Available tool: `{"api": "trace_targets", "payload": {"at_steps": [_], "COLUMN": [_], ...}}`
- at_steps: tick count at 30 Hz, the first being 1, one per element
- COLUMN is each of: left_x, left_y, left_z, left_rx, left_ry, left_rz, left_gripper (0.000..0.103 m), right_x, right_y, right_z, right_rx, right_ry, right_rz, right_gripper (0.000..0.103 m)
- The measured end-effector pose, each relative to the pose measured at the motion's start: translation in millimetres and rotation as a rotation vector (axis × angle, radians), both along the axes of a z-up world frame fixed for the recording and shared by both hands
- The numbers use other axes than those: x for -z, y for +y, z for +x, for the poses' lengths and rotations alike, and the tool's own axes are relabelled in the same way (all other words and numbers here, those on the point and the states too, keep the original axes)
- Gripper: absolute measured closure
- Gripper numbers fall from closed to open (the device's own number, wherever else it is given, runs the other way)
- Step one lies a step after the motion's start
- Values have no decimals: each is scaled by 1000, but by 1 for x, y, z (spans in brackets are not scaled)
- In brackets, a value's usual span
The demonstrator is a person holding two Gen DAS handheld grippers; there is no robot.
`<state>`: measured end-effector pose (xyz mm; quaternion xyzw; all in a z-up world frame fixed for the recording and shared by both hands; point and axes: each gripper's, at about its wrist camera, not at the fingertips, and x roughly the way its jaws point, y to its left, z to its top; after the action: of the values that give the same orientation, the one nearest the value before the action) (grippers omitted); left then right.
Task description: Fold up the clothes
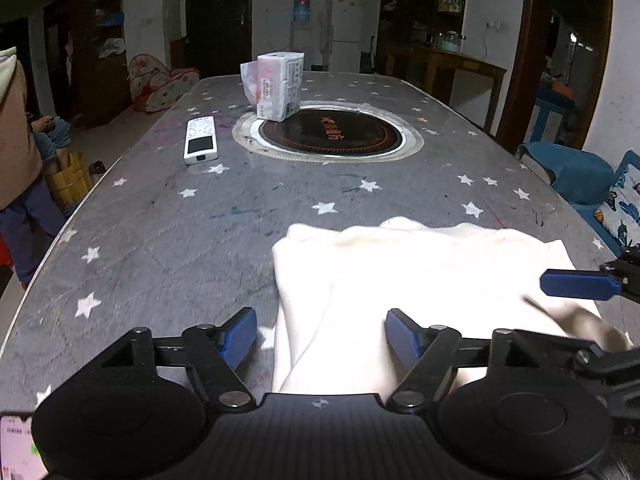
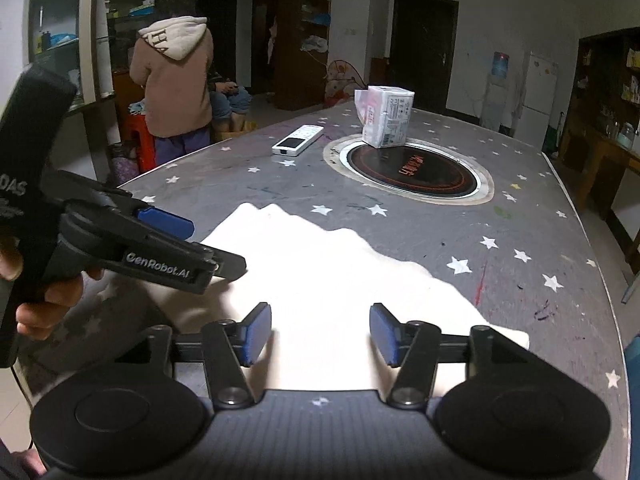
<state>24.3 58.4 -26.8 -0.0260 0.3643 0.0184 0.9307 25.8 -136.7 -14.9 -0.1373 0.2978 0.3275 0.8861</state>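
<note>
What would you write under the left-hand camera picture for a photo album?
Left gripper open over a folded cream garment on a star-patterned table, remote control and tissue pack beyond.

Both grippers open, side by side

Left gripper (image 1: 321, 336) and right gripper (image 2: 320, 333) tilt downward, jaws apart, gripping nothing; a hand (image 2: 38, 300) holds the left one.

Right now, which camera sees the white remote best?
The left wrist view: the white remote lies lengthwise there, buttons and screen facing the camera. In the right wrist view the remote looks smaller and slanted, farther up the table.
</note>
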Motion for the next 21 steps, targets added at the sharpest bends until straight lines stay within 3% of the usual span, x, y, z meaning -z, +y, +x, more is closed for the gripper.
{"api": "trace_targets", "payload": {"at_steps": [4, 9, 21], "left_x": [-1, -2, 6], "left_y": [-1, -6, -3], "left_z": [-8, -16, -19], "left_rx": [-11, -24, -54], "left_ry": [-2, -16, -1], "left_rz": [3, 34, 0], "left_gripper": [19, 17, 16], "right_x": [1, 1, 9], "right_y": [-3, -7, -26], "right_z": [-12, -28, -32], "right_rx": [-7, -25, 7], "right_ry": [-8, -38, -25], "right_rz": [-2, -14, -46], "right_gripper": [40, 31, 27]}}
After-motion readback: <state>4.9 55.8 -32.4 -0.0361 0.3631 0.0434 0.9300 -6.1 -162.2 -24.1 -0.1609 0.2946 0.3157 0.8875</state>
